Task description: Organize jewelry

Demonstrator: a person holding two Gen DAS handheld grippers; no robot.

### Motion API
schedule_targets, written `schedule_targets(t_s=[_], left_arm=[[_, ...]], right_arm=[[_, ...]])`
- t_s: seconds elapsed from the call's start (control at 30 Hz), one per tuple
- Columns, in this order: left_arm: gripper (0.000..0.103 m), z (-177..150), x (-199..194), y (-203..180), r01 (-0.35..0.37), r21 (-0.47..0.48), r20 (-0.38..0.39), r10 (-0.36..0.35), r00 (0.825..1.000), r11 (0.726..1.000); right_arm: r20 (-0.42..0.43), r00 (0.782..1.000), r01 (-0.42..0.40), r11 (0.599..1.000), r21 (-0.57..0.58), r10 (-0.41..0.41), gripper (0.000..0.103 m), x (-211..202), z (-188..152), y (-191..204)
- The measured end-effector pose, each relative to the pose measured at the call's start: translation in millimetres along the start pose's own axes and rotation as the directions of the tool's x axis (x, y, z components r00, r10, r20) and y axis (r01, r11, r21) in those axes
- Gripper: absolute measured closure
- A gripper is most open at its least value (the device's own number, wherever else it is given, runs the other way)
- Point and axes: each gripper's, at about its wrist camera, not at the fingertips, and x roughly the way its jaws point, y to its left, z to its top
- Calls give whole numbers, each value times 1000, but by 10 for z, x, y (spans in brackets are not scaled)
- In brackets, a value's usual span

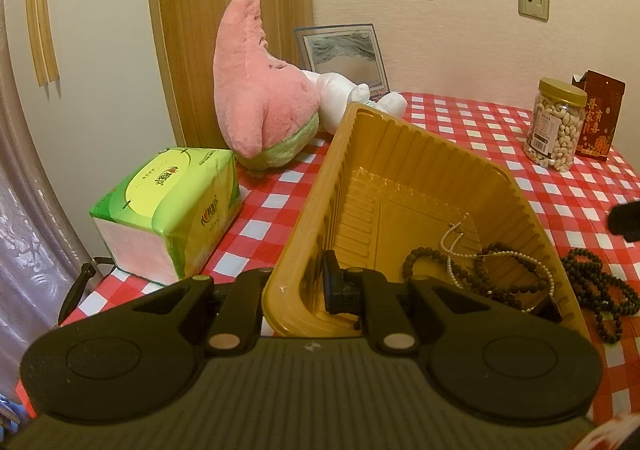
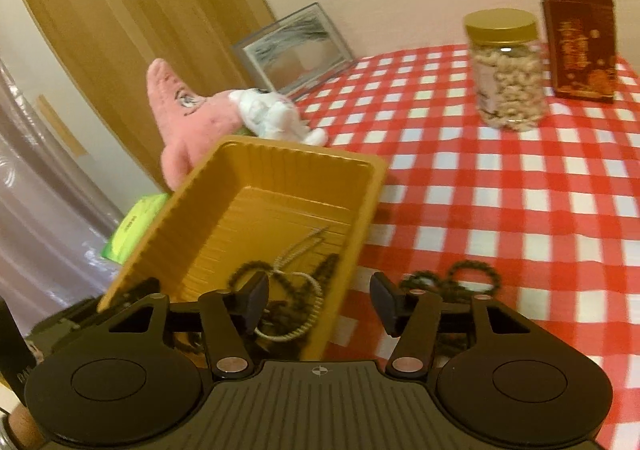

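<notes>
A yellow plastic tray (image 1: 400,154) is tilted, its far end raised off the red-checked table. My left gripper (image 1: 298,292) is shut on the tray's near-left wall, one pad inside and one outside. Dark bead strands (image 1: 500,274) and a white pearl string (image 1: 456,250) lie in the tray's low near corner. More dark beads (image 1: 596,290) lie on the cloth right of the tray. In the right wrist view my right gripper (image 2: 320,304) is open and empty, straddling the tray's (image 2: 280,170) right wall, with dark beads (image 2: 472,274) on the cloth beyond its right finger.
A green tissue pack (image 1: 172,210) and a pink plush star (image 1: 256,90) with a white plush sit left of and behind the tray. A picture frame (image 1: 344,50) leans on the wall. A nut jar (image 1: 556,126) and a dark red box (image 1: 600,118) stand at far right.
</notes>
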Motion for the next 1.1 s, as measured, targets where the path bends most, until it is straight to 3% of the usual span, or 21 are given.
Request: schedule_targets(t_s=[0.2, 0.53, 0.8, 1.1], left_arm=[[92, 7, -6, -13, -4, 3, 1, 4, 1000, 1000], [92, 11, 5, -16, -9, 14, -5, 9, 1000, 1000], [92, 4, 17, -12, -11, 15, -9, 11, 1000, 1000], [91, -7, 31, -8, -12, 11, -13, 12, 1000, 1000]], right_arm=[[-3, 995, 104, 995, 7, -104, 43, -208, -157, -301], [-77, 964, 260, 964, 58, -255, 35, -292, -410, -980], [-66, 972, 227, 973, 37, -225, 24, -108, -392, -1135], [-52, 986, 150, 980, -127, -158, 20, 308, -375, -936]])
